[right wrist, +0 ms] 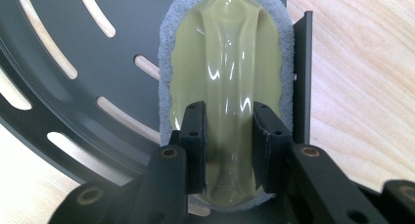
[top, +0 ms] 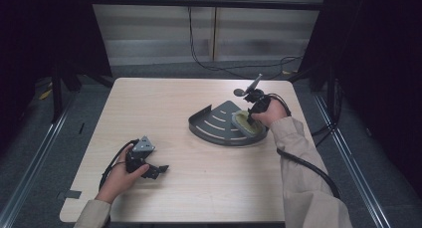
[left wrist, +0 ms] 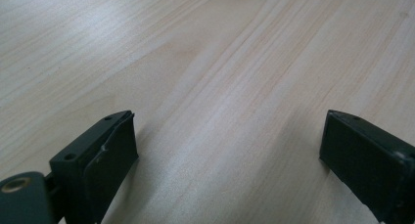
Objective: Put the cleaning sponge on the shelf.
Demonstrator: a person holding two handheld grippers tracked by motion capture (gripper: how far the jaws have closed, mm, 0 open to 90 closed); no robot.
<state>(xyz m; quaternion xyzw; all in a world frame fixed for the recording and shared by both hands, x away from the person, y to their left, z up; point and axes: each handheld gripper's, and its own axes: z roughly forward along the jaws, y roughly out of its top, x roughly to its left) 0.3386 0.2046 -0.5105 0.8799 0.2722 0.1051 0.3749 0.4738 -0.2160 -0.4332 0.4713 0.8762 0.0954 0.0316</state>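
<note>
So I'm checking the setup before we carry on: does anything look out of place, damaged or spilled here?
Nothing stands out. The scrubbing pad lies flat in the dark slotted corner tray, its handle clamped between the jaws of the right hand-held gripper. The left hand-held gripper rests open on the wooden table. No spills or damage show.

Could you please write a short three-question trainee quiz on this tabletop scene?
1. True or false: the right gripper is shut on the ridge handle of the scrubbing pad.
2. The pad lies on: A) the bare table; B) the dark slotted rack; C) the floor.
3. What is between the jaws of the left gripper?

Key
1. True: both pads press the yellowish handle.
2. B, close against the rack's straight wall.
3. Nothing; the jaws stand wide apart over bare wood.
</note>
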